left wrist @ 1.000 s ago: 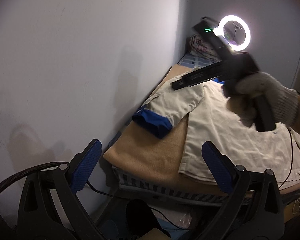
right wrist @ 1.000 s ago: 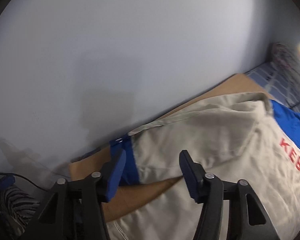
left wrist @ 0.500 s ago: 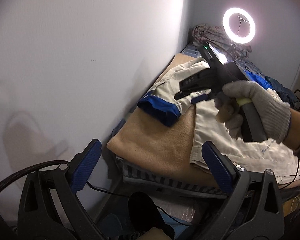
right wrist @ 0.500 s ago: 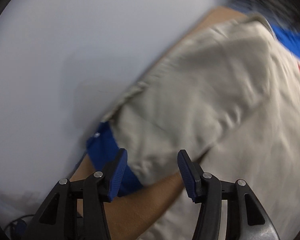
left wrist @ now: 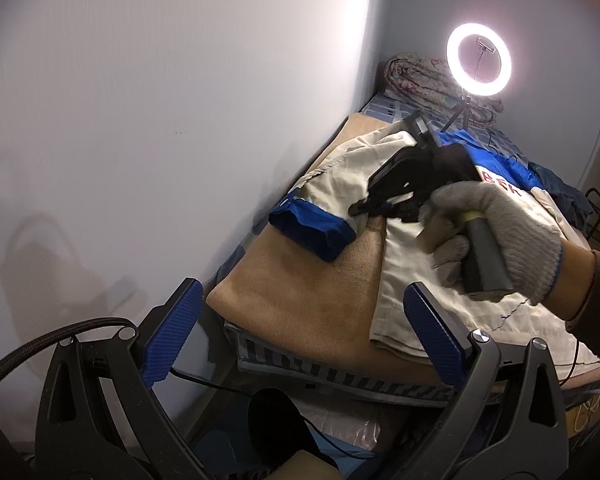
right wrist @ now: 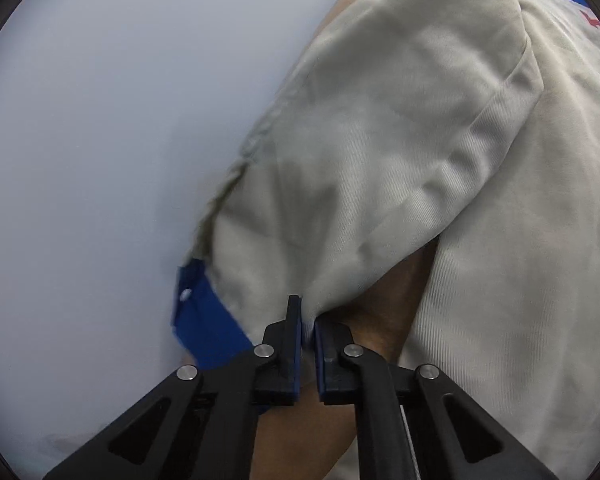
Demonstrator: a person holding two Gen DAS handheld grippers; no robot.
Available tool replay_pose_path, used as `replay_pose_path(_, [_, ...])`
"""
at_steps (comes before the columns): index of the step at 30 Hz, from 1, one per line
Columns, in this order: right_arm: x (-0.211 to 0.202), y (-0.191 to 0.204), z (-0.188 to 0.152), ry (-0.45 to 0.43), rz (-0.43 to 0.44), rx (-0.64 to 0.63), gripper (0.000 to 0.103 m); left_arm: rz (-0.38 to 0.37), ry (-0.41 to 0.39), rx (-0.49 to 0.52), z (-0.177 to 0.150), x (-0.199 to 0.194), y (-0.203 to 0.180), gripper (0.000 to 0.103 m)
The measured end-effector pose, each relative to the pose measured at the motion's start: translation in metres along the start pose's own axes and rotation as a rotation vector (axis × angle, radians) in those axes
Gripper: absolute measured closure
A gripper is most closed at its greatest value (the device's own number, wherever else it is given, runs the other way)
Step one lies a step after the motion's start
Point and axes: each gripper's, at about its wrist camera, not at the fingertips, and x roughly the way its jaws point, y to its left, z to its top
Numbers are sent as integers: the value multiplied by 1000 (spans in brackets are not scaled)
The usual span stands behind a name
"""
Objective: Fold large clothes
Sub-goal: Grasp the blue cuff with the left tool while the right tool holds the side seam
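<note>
The shirt point(left wrist: 432, 264) lies flat on a tan blanket point(left wrist: 312, 292) on the bed, its long axis running away toward the ring light point(left wrist: 479, 60). Its sleeve point(right wrist: 360, 152) juts out sideways toward the wall, ending in a blue cuff point(left wrist: 314, 230).

The right gripper point(right wrist: 308, 326) is on the sleeve's lower edge just beside the cuff, fingers drawn together and clamped on a pinch of pale cloth. From that grip the sleeve stretches up and away to the shoulder.

The left gripper point(left wrist: 300, 328) hangs well back off the bed's near end, fingers wide apart, holding nothing.

The right is plainly the nearer; the likely move is carrying the sleeve across onto the shirt's body.
</note>
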Motion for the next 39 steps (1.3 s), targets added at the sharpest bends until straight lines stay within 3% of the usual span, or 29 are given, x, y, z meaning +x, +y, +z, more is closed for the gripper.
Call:
replay_pose_path(3, [-33, -9, 0, -38, 57, -19, 102, -32, 19, -21, 6, 3, -3, 1])
replay_pose_path(8, [-90, -38, -9, -75, 73, -66, 102, -95, 68, -23, 23, 17, -21, 2])
replay_pose_path(10, [-105, -57, -12, -81, 85, -46, 102, -135, 112, -32, 33, 31, -29, 19])
replay_pose_path(11, [-108, -56, -13, -83, 86, -35, 102, -152, 135, -38, 37, 39, -33, 22])
replay_pose_path(17, [-111, -76, -20, -80, 91, 24, 102, -204, 243, -75, 55, 96, -54, 26])
replay_pose_path(23, [-105, -103, -30, -77, 44, 4, 102, -158, 296, -121, 63, 155, -54, 26])
replay_pose_path(25, [-103, -109, -38, -76, 34, -12, 102, -154, 334, -163, 63, 177, -48, 26])
replay_pose_path(30, [-107, -120, -49, -83, 33, -45, 102, -250, 479, -361, 48, 229, -33, 26])
replay_pose_path(33, [-109, -117, -50, -86, 38, -47, 102, -249, 489, -374, 48, 240, -35, 26])
replay_pose_path(35, [-112, -119, -52, -90, 41, -50, 102, -247, 474, -352, 52, 240, -40, 43])
replay_pose_path(36, [-107, -121, -53, -92, 42, -49, 102, -248, 475, -338, 54, 241, -43, 72])
replay_pose_path(37, [-89, -120, -58, -93, 46, -48, 102, -249, 478, -328, 56, 240, -47, 81])
replay_pose_path(39, [-93, -121, -60, -93, 54, -42, 102, -221, 442, -294, 62, 235, -53, 82])
